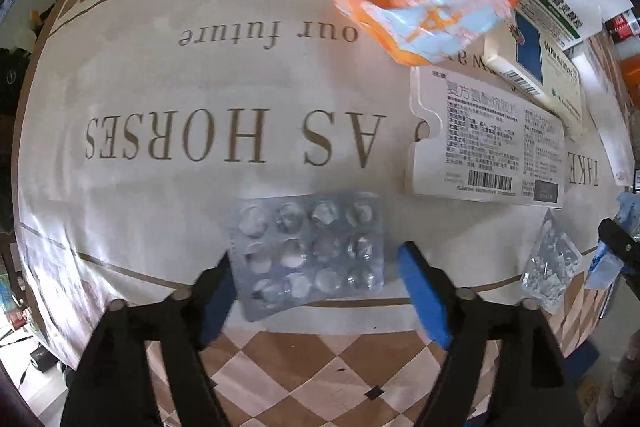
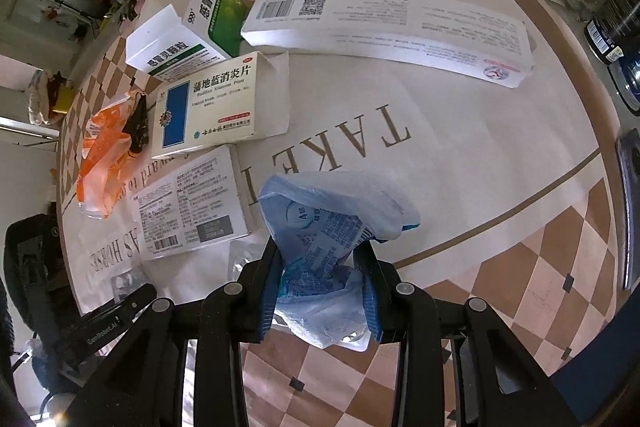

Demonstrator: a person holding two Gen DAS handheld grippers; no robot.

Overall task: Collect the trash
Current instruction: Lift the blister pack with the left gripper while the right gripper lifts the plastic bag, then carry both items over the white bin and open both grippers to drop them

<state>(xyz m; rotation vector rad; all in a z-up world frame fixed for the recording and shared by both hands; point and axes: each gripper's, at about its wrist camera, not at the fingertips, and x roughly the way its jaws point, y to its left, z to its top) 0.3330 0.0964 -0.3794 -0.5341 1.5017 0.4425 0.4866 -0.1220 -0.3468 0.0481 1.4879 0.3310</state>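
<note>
My left gripper is open, its blue pads either side of a silver blister pack that lies flat on the tablecloth. My right gripper is shut on a crumpled blue and white plastic wrapper, held just above the table. An orange wrapper lies at the far right of the left wrist view and also shows in the right wrist view. A second crumpled blister pack lies to the right.
Several medicine boxes lie on the round table: a flat white box, a blue and cream box, green and white boxes and a long white box. The table edge runs at the right, with dark jars beyond it.
</note>
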